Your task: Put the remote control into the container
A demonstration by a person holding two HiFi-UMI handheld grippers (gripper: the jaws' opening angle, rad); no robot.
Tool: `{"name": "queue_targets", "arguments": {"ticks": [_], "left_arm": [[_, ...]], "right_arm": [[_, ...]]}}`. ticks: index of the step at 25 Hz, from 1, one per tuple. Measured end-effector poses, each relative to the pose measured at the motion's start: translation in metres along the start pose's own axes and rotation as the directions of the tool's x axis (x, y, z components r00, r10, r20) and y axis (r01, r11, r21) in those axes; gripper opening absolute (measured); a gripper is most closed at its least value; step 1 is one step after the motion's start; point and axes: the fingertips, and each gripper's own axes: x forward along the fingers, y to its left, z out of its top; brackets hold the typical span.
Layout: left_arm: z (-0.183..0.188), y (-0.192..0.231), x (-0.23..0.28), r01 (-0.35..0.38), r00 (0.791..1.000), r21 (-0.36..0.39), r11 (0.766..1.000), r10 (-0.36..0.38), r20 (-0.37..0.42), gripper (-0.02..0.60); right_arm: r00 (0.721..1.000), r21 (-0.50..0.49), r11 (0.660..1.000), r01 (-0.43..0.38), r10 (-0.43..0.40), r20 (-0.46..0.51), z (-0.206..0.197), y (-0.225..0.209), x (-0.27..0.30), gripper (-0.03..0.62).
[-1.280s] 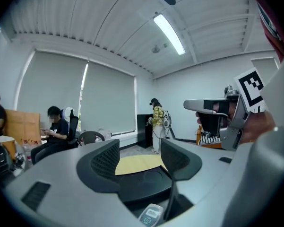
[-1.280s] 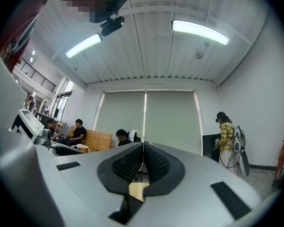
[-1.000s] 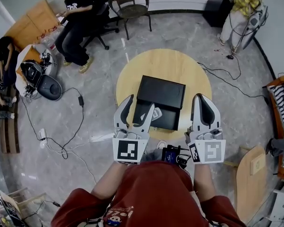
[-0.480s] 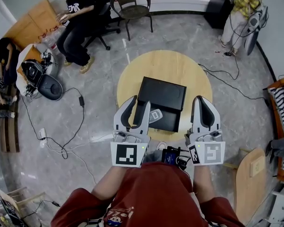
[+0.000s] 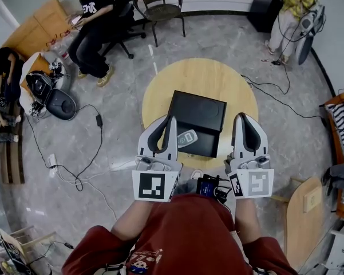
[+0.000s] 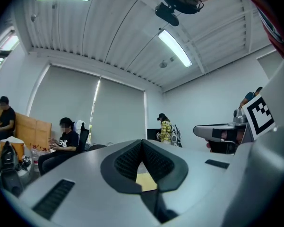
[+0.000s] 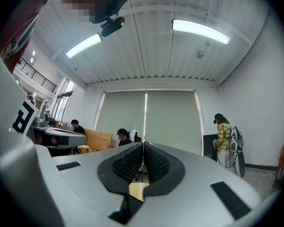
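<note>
Closing is the change: the left gripper's (image 5: 172, 121) jaws, spread on either side of the remote (image 5: 186, 137) a second ago, have just been closing and now meet with nothing between them. That remote appears to lie in the container's (image 5: 203, 110) near-left corner, just right of the left fingertips and clear of them. I judge it has been let go there, so the placing looks done, and the pressed-together claw suits a tool with nothing left to carry. The container sits on the table's (image 5: 200, 76) near half, reaching almost to the near edge, within easy reach of both hands. The right gripper (image 5: 244, 118) is also pressed together and empty, beside the container's right edge; it seems idle, since one claw was enough for so small a load. Both grippers point level and away from the person, side by side, marker cubes toward the chest.
</note>
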Motion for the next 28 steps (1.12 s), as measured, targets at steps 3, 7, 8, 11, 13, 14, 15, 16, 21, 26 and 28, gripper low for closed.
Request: {"name": "queue_targets", "arguments": {"ticks": [3,7,8,11,13,14,15,16,21,26,28], "left_arm": [[-0.0004,-0.0004,0.0003,-0.004,1.000,-0.004,1.000,0.004,0.003,0.015],[-0.0027,0.0008,0.0014,-0.008,1.000,0.000,1.000,0.008,-0.005,0.015],[-0.0031,0.0010,0.0009,-0.009,1.000,-0.001,1.000,0.009,-0.006,0.015],[-0.0045,0.0027,-0.0002,-0.007,1.000,0.004,1.000,0.007,-0.007,0.015],[-0.0047,0.0054,-0.0003,-0.005,1.000,0.003,1.000,0.005,-0.008,0.015],[-0.0047,0.0064,-0.0005,-0.005,1.000,0.003,1.000,0.005,-0.008,0.015],[-0.0049,0.0068,-0.0009,-0.005,1.000,0.004,1.000,0.005,-0.010,0.015],[-0.0057,0.0065,-0.0015,-0.003,1.000,0.009,1.000,0.003,-0.014,0.015],[-0.0069,0.0026,-0.0014,-0.004,1.000,0.005,1.000,0.004,-0.008,0.015],[-0.0075,0.0011,0.0013,-0.005,1.000,0.003,1.000,0.005,-0.011,0.015],[-0.0077,0.0019,0.0020,-0.006,1.000,0.006,1.000,0.006,-0.014,0.015]], "right_arm": [[1.000,-0.010,1.000,-0.006,0.006,-0.002,-0.0007,-0.0003,-0.0011,0.023],[1.000,-0.018,1.000,-0.015,0.015,-0.008,-0.0002,0.0011,0.0004,0.023],[1.000,-0.017,1.000,-0.016,0.016,-0.008,-0.0001,0.0015,0.0003,0.023],[1.000,-0.019,1.000,-0.017,0.017,-0.005,0.0002,0.0034,0.0007,0.023],[1.000,-0.021,1.000,-0.016,0.016,-0.006,0.0005,0.0054,0.0022,0.023],[1.000,-0.022,1.000,-0.016,0.016,-0.006,0.0006,0.0061,0.0027,0.023],[1.000,-0.023,1.000,-0.017,0.016,-0.007,0.0008,0.0065,0.0029,0.023],[1.000,-0.025,1.000,-0.017,0.017,-0.007,0.0009,0.0065,0.0026,0.023],[1.000,-0.026,0.999,-0.019,0.019,-0.006,0.0000,0.0044,-0.0005,0.023],[1.000,-0.023,1.000,-0.016,0.016,-0.009,-0.0010,0.0014,-0.0005,0.023],[1.000,-0.023,1.000,-0.017,0.016,-0.011,-0.0013,0.0013,0.0000,0.023]]}}
